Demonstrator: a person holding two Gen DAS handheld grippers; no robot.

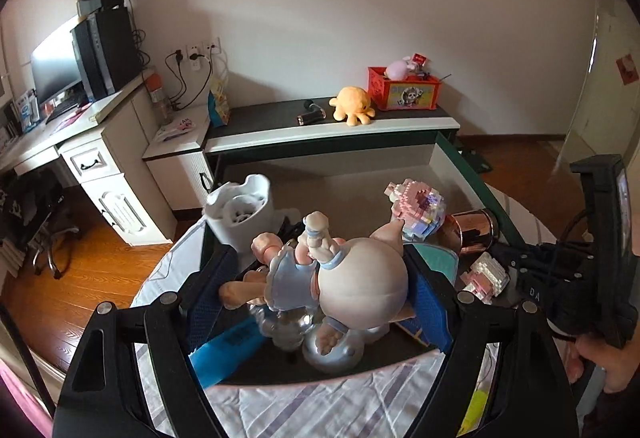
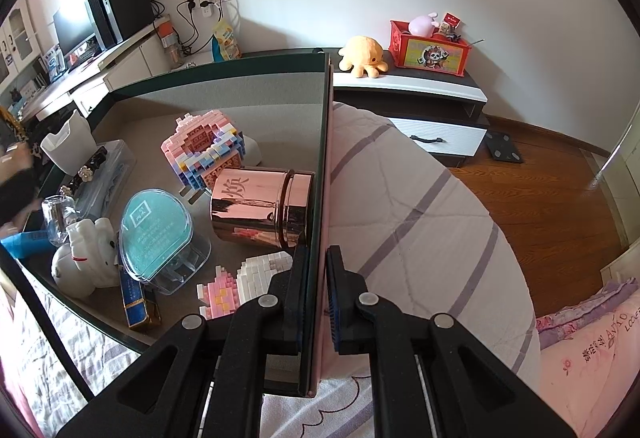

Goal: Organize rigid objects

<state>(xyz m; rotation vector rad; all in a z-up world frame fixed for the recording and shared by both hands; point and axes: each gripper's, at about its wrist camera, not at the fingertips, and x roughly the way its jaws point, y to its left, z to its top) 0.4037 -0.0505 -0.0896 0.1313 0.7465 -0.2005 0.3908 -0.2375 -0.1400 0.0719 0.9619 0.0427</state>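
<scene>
Clamped between the left gripper's (image 1: pixel 316 302) blue pads, a doll (image 1: pixel 340 278) with a big pale head hangs over the box (image 2: pixel 224 86). Inside the box, from left to right, lie a white cup (image 2: pixel 66 142), a white figure (image 2: pixel 86 258), a teal-lidded case (image 2: pixel 156 234), a pink brick model (image 2: pixel 208 150) and a copper tin (image 2: pixel 260 210). Further right, the right gripper (image 2: pixel 318 298) pinches the box's right wall between its jaws, beside a striped quilt (image 2: pixel 420 222).

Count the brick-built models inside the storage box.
2. The large pink and blue brick model stands behind the rose-gold canister; the small pink and white brick model lies by the right gripper. Others may be hidden.
</scene>
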